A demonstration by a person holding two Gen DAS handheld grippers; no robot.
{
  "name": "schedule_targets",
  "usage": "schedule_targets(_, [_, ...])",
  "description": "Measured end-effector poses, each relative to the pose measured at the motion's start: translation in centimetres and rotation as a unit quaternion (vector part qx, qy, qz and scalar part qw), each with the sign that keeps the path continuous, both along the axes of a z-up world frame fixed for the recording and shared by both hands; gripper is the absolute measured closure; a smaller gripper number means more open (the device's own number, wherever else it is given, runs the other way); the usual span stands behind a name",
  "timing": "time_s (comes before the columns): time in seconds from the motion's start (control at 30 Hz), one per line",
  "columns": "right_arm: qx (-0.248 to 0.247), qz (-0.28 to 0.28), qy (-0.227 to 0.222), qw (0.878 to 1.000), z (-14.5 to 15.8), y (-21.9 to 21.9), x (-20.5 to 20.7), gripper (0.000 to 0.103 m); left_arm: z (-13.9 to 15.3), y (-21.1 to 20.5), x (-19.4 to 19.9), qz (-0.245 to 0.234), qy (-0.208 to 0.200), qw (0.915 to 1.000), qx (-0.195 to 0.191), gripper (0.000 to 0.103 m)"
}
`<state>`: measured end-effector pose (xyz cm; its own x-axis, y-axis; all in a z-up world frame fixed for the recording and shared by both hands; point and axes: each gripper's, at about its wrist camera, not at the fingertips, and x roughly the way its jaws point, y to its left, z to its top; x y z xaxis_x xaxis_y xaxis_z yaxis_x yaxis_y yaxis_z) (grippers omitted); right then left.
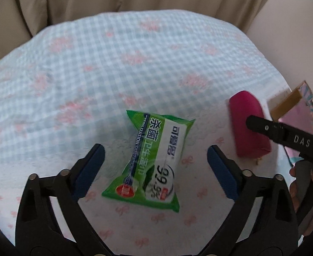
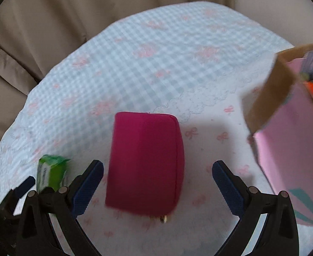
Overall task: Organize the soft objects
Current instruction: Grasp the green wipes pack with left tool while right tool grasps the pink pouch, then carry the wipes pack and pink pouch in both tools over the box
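A: Left wrist view first. What's there?
B: The left gripper (image 1: 155,162) hangs over the wipes pack (image 1: 151,160) with jaws wide, pads clear of it on both sides. The pack lies flat on the bedspread (image 1: 113,64). To its right lies the pouch (image 1: 249,125), with the right gripper (image 1: 280,132) reaching over it.
A: And the right wrist view?
B: The right gripper (image 2: 157,183) is spread wide too, straddling the pouch (image 2: 144,162) without touching. The pack (image 2: 51,171) sits to the left, the box (image 2: 293,132) stands to the right. A curtain (image 2: 39,32) hangs behind.
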<state>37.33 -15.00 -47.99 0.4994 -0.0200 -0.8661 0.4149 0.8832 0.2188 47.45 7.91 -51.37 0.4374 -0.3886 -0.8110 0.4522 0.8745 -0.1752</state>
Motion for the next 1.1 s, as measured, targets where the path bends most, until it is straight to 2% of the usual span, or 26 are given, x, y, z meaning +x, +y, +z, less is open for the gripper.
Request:
schedule_targets(0.03, [0.004,0.001,0.003,1.0,-0.5,-0.1,0.5,0.002,-0.6,-0.3,0.3,-0.002,0.005,1.0,0.002,0.02])
schedule_targets(0.07, [0.007,0.002,0.005,1.0,-0.8,-0.2,0.8,0.008,-1.1,-0.5,0.5,-0.003,0.009,0.9999,0.006,0.023])
schedule_targets(0.1, [0.011,0.005,0.01,1.0,-1.2,-0.2,1.2,0.023,-1.6,-0.8,0.8,-0.003,0.016,0.9998,0.012,0.031])
schedule_targets(0.13, [0.017,0.01,0.019,1.0,-1.6,-0.1,1.6,0.028,-1.9,-1.0,1.0,-0.001,0.02,0.9997,0.016,0.038])
schedule_targets(0.17, [0.014,0.011,0.023,1.0,-1.9,0.0,1.9,0.031,-2.1,-1.1,1.1,0.002,0.018,0.9996,0.022,0.04])
schedule_targets(0.2, [0.008,0.013,0.022,1.0,-1.7,0.2,1.8,0.036,-2.0,-1.2,1.1,0.004,0.013,0.9996,0.026,0.048])
schedule_targets(0.23, [0.004,0.015,0.022,1.0,-1.6,0.3,1.9,0.038,-1.9,-1.3,1.2,0.002,0.013,0.9996,0.024,0.061])
schedule_targets(0.3, [0.002,0.014,0.025,1.0,-1.5,0.2,1.7,0.046,-1.8,-1.3,1.5,0.007,0.018,0.9995,0.027,0.066])
schedule_targets(0.4, [0.009,0.015,0.026,1.0,-1.6,-0.3,1.8,0.056,-1.5,-1.2,1.7,0.012,0.028,0.9993,0.023,0.068])
schedule_targets(0.5, [0.015,0.02,0.024,0.999,-1.1,-0.4,1.6,0.061,-0.8,-1.1,1.4,0.017,0.024,0.9993,0.022,0.069])
schedule_targets(0.7, [0.022,0.034,0.007,0.999,1.7,-0.3,0.0,0.064,3.3,-1.2,-0.5,0.018,0.01,0.9996,0.018,0.069])
schedule_targets(0.9, [0.027,0.045,-0.014,0.999,6.9,-0.6,-3.6,0.064,9.3,-1.7,-3.7,0.015,-0.011,0.9996,0.022,0.069])
schedule_targets(1.1, [0.017,0.051,-0.05,0.997,14.4,-2.0,-8.1,0.064,15.7,-2.4,-8.2,0.034,-0.007,0.9993,0.012,0.069])
